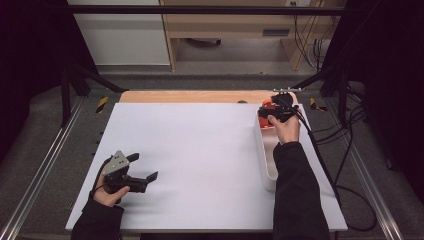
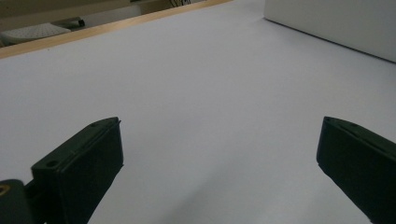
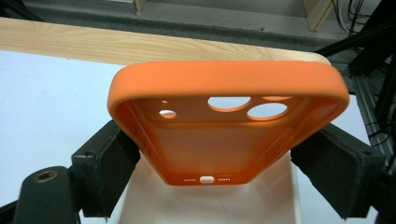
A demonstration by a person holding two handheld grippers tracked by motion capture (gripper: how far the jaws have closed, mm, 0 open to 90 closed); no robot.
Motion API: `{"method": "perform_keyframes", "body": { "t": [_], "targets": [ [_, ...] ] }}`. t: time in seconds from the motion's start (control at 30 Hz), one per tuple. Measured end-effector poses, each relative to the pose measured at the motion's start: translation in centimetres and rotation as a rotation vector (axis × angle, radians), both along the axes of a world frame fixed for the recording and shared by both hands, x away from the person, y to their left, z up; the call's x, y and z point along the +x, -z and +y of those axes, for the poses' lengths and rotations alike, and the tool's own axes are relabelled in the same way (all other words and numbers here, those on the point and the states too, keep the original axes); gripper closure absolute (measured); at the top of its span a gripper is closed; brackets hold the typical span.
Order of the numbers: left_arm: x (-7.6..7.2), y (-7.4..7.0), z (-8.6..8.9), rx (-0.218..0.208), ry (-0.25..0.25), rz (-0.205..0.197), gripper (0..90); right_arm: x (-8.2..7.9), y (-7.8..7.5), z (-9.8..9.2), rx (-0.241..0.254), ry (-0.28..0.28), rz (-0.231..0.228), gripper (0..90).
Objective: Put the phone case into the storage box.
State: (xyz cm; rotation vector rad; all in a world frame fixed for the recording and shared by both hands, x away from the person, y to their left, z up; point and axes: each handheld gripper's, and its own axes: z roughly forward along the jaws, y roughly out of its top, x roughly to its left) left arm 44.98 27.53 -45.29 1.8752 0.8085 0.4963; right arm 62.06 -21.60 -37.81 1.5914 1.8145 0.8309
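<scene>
The right claw is clamped across an orange phone case, carrying it over the white tray at the far right. The left claw rests apart on the near-left worktop, out of the way.

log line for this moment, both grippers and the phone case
right gripper: shut on orange phone case, open side up | above far end of white tray | left gripper: open, nothing between jaws, low over white table
</scene>
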Motion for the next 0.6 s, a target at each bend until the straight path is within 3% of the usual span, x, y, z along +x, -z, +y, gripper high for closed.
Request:
{"method": "perform_keyframes", "body": {
  "t": [0.6],
  "targets": [
    [0.0, 0.1, -0.1, 0.006, 0.004, 0.003, 0.0, 0.8, 1.3, 0.1, -0.007, 0.019, 0.018, 15.9]
  ]
}}
